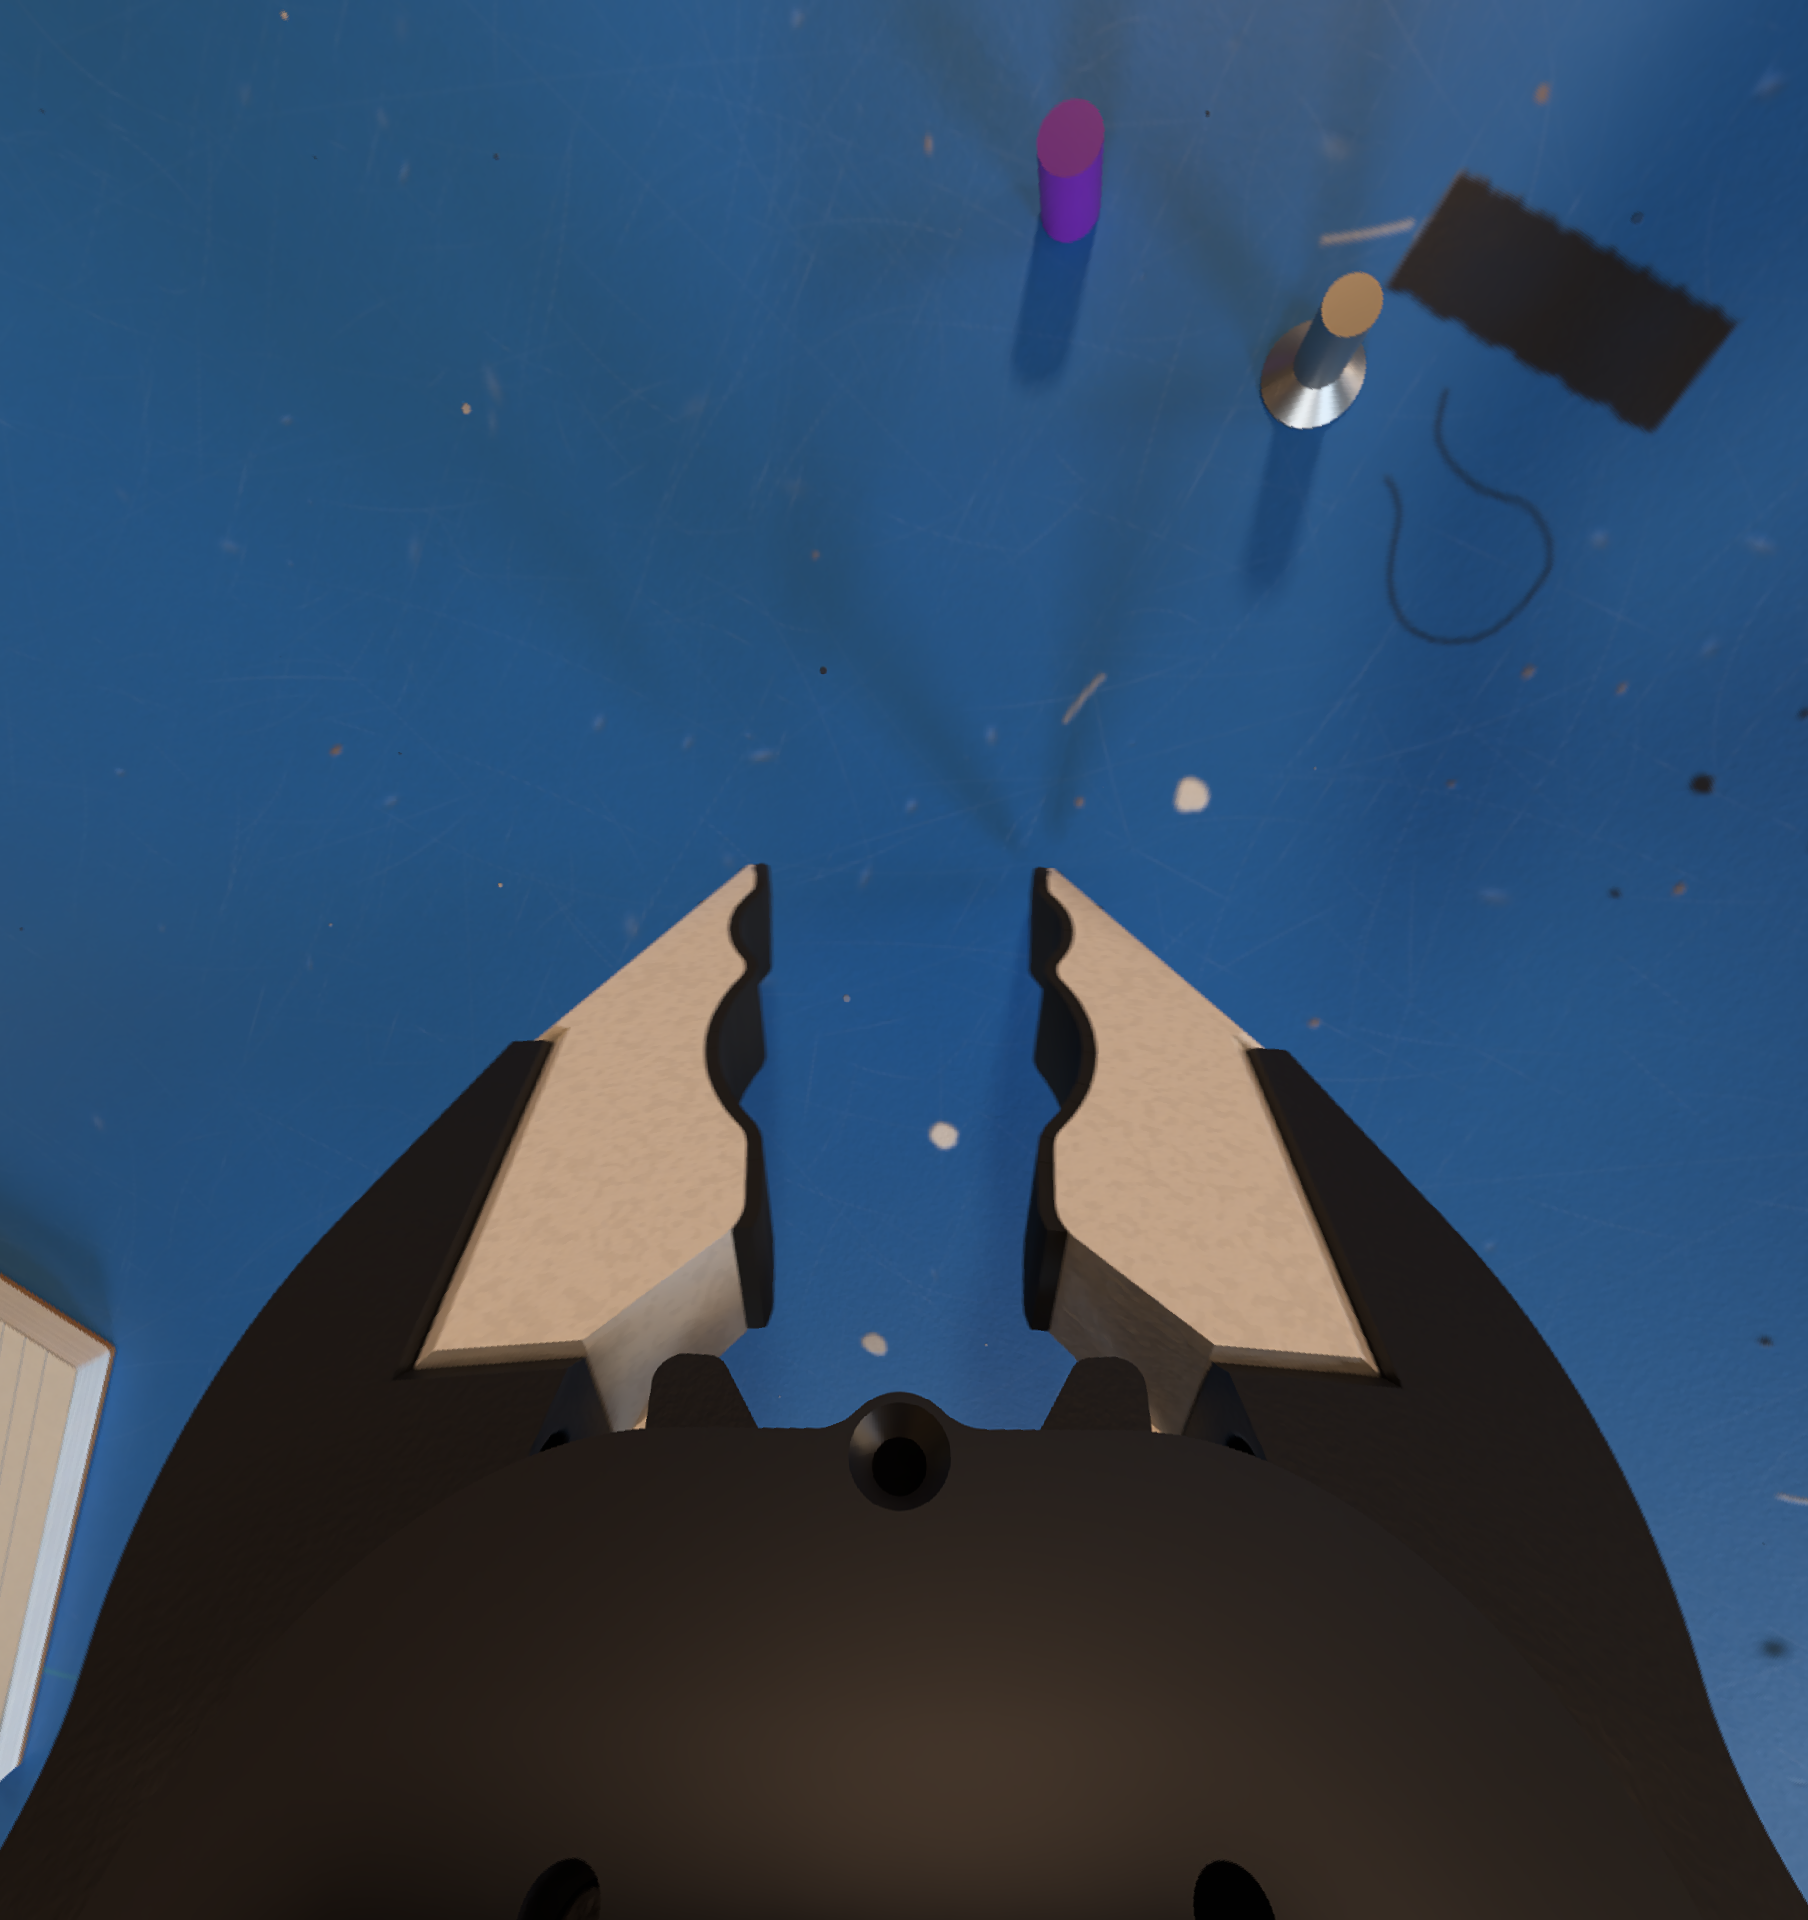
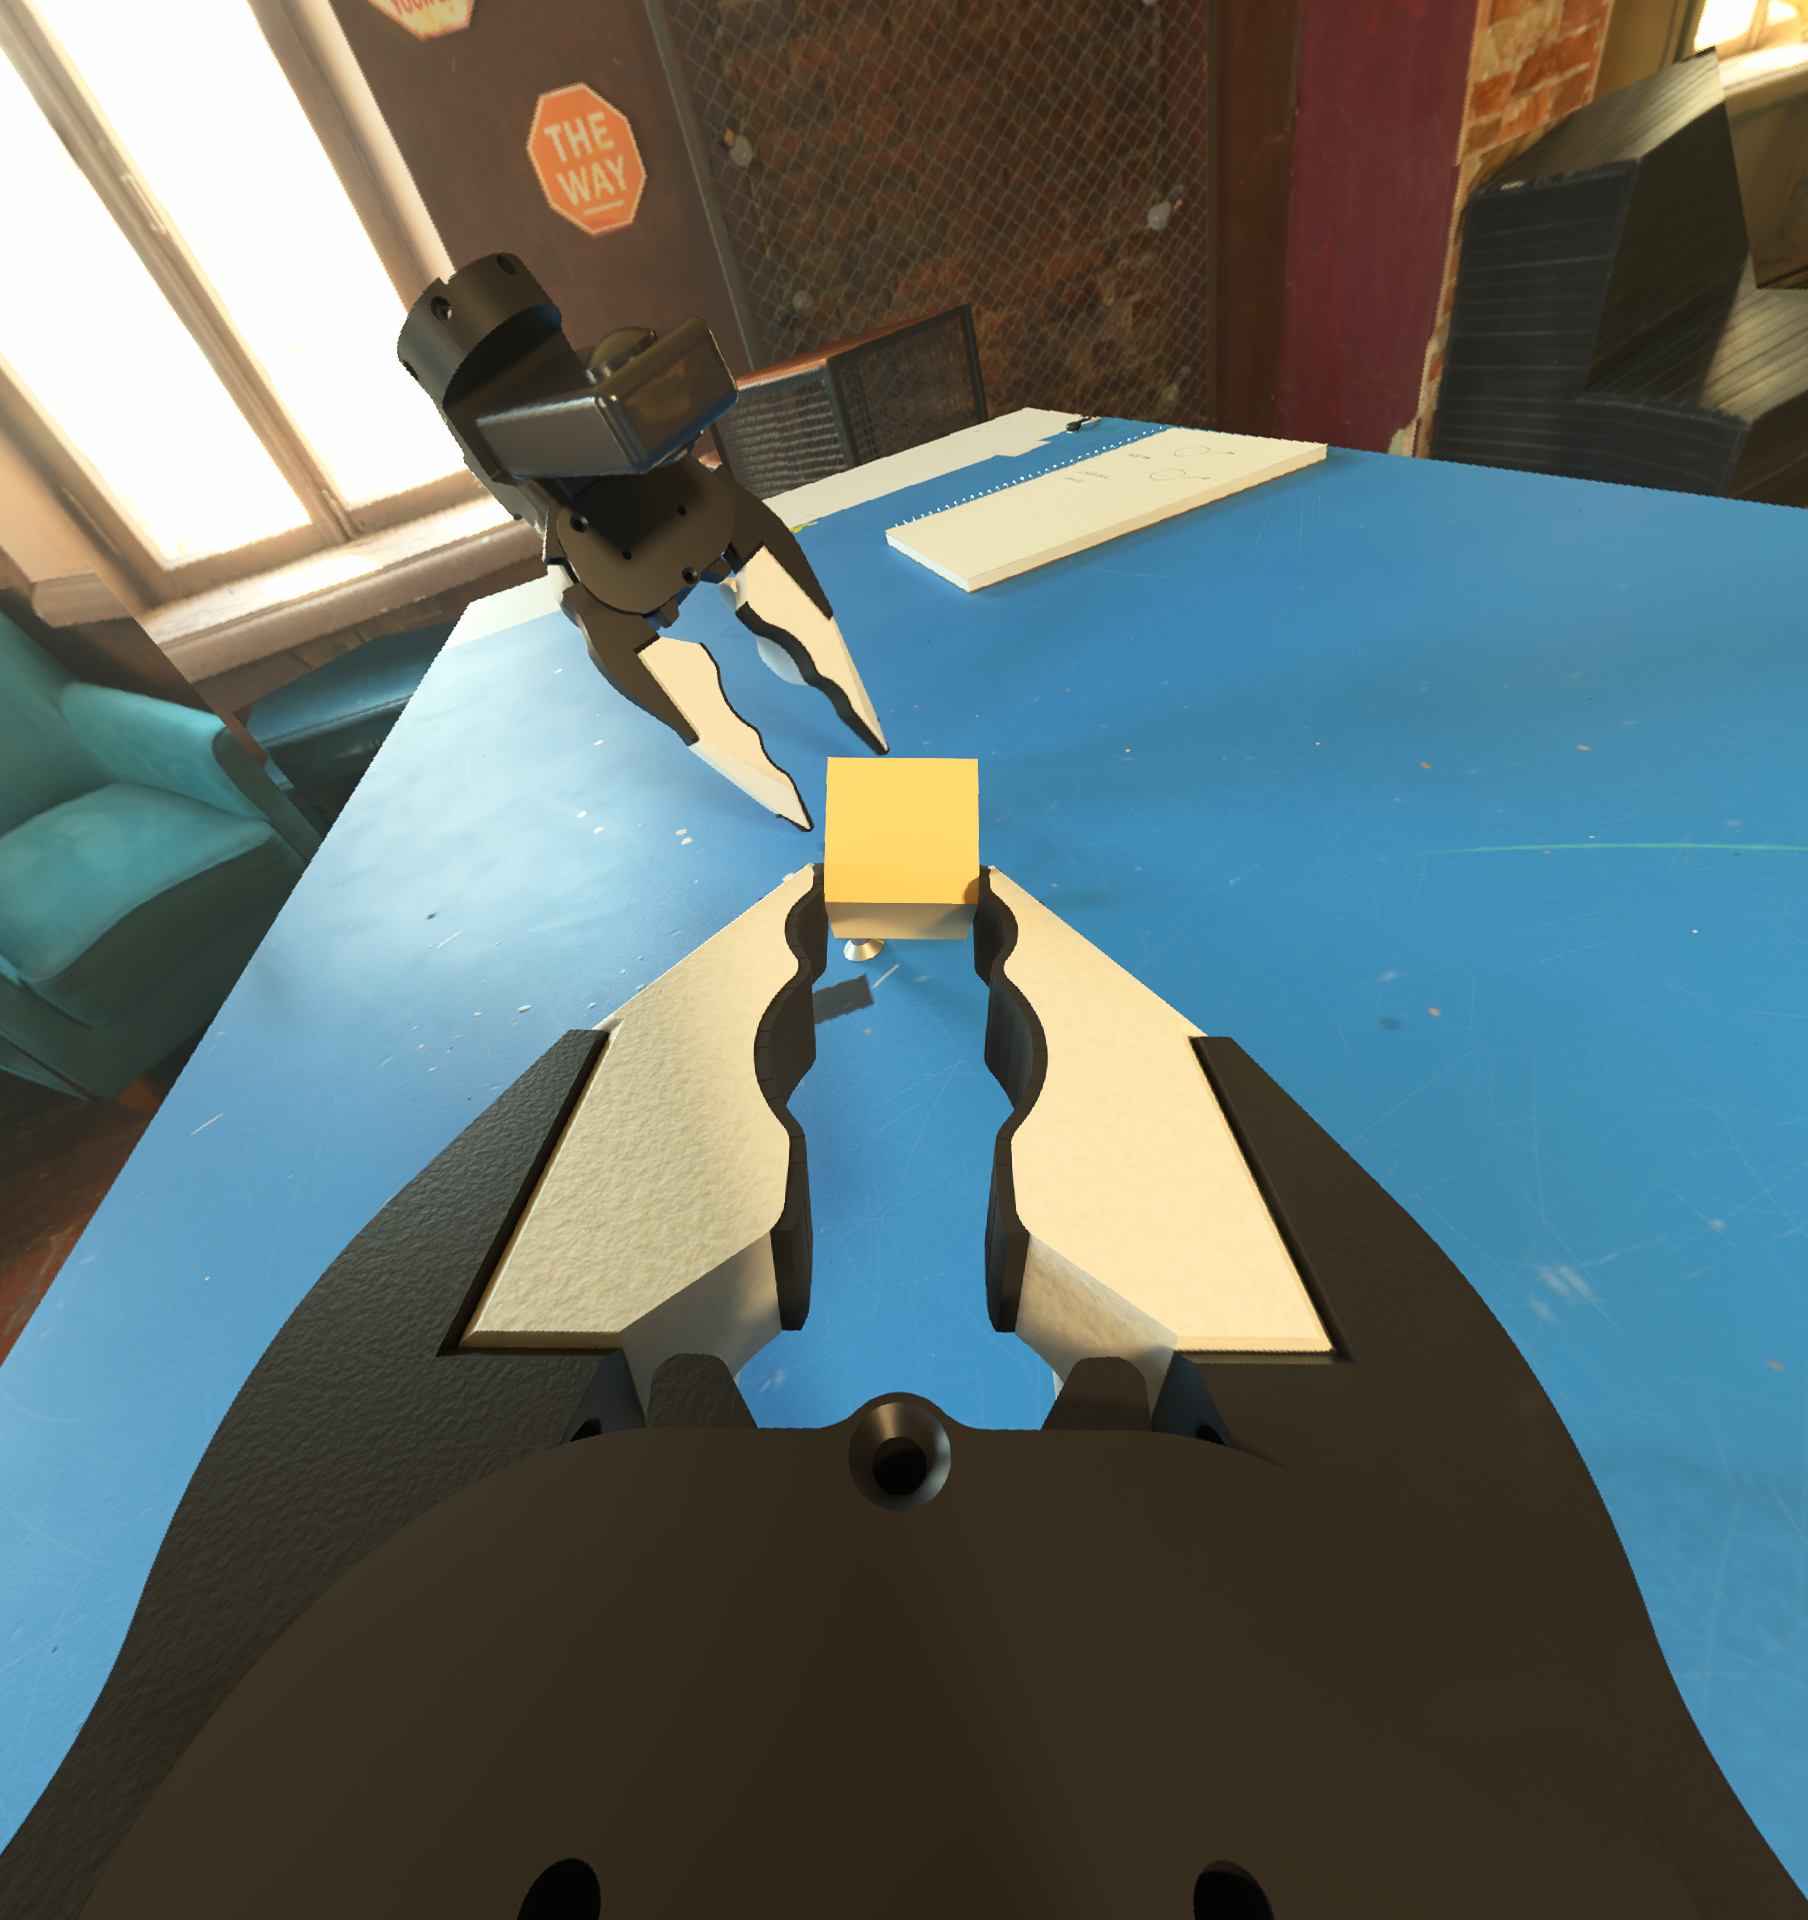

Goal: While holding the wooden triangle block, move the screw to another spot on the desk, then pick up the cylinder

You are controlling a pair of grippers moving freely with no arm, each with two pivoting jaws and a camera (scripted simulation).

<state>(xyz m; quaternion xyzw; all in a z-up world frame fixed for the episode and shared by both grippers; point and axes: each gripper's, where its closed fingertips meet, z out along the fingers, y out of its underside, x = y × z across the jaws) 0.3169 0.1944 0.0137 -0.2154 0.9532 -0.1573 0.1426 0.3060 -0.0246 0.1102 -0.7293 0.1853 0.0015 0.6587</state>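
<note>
My right gripper (image 2: 900,883) is shut on the yellow wooden triangle block (image 2: 901,831), held at the fingertips above the blue desk (image 2: 1399,831). Just under the block the head of the screw (image 2: 862,949) peeks out on the desk. In the left wrist view the screw (image 1: 1318,353) stands on its flat silver head, shaft up, far ahead to the right. The purple cylinder (image 1: 1069,171) stands upright farther ahead. My left gripper (image 1: 900,873) is open and empty above the desk; it also shows in the right wrist view (image 2: 838,779), tips near the block.
A black rectangular patch (image 1: 1560,301) and a thin dark thread (image 1: 1471,540) lie right of the screw. A lined notepad (image 1: 6,1507) lies at the left edge; it shows in the right wrist view (image 2: 1097,509) at the desk's far side. A teal armchair (image 2: 79,831) stands beyond the desk's left edge.
</note>
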